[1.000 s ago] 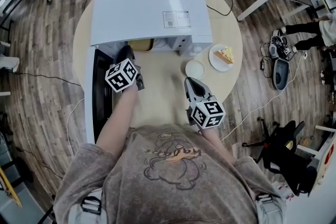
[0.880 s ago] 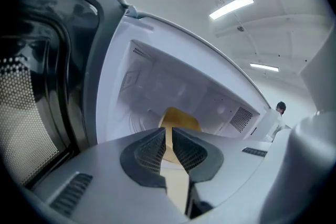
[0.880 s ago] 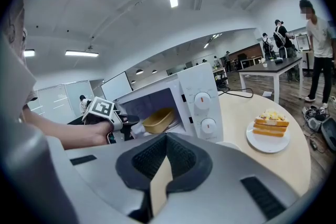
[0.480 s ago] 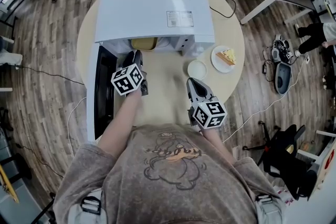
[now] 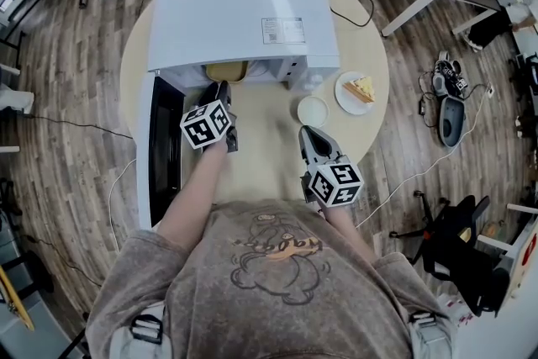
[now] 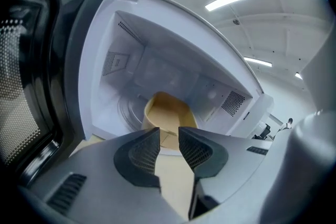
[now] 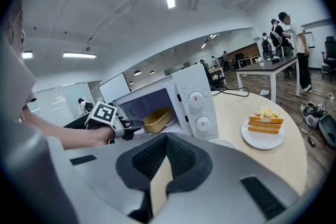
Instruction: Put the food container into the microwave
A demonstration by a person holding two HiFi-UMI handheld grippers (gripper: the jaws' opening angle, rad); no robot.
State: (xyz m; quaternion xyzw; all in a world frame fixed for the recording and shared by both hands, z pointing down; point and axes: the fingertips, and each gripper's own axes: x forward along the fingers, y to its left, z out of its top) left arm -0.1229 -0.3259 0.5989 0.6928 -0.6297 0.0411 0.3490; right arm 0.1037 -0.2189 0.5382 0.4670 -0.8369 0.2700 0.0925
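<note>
**Task item.** The food container (image 6: 167, 115) sits inside the cavity of the microwave (image 5: 239, 13), on the glass turntable (image 6: 126, 108), at the centre of the left gripper view. It is a tan, open-topped tub standing upright. No contents can be seen in it.

**Left gripper.** The left gripper (image 6: 169, 135) is just outside the cavity mouth and points at the container. Its jaws stand apart with a narrow gap. Nothing lies between them, and they do not touch the tub.

**Right gripper.** The right gripper (image 7: 167, 138) hangs over the round table (image 5: 261, 143) at the lower right of the head view, well apart from the microwave. Its jaw tips meet and it carries nothing.

**Surroundings.**
- The microwave door (image 5: 160, 151) hangs fully open at the left.
- A plate of layered sandwich (image 7: 265, 122) and a small white dish (image 5: 312, 110) stand right of the microwave, clear of the door's path.

**Handling assessment.**
- The tub looks thin-walled and light, probably with some give at the rim.
- It may slide readily on the glass.
- If it needs moving, the near wall is the place to grip, one jaw inside the rim and one outside, with moderate pressure to avoid buckling it.

**Status.** Judged from position, the placement appears done, and the door is not yet shut.
</note>
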